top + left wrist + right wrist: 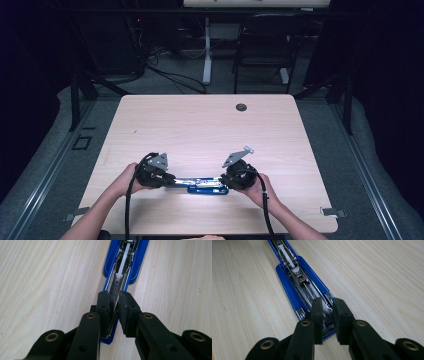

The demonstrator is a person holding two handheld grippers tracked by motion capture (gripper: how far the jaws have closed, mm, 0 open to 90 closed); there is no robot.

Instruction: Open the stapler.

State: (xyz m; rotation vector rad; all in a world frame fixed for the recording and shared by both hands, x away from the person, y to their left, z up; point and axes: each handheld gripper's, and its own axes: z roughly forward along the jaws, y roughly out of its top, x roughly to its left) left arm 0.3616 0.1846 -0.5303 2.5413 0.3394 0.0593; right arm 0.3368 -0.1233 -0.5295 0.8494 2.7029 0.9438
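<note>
A blue stapler [207, 186] lies swung open flat on the wooden table [200, 125], near its front edge, between my two grippers. My left gripper [172, 181] holds the left end: in the left gripper view its jaws [113, 298] are shut on the thin metal arm of the stapler [125, 262]. My right gripper [222, 181] is at the other end. In the right gripper view the right gripper [327, 305] has its jaws a narrow gap apart over the end of the chrome magazine of the stapler [294, 272], without pinching it.
A round cable grommet [241, 107] sits near the table's far edge. Behind the table stand a dark chair [265, 40] and a white desk leg [207, 50]. Metal brackets [332, 212] mark the front corners.
</note>
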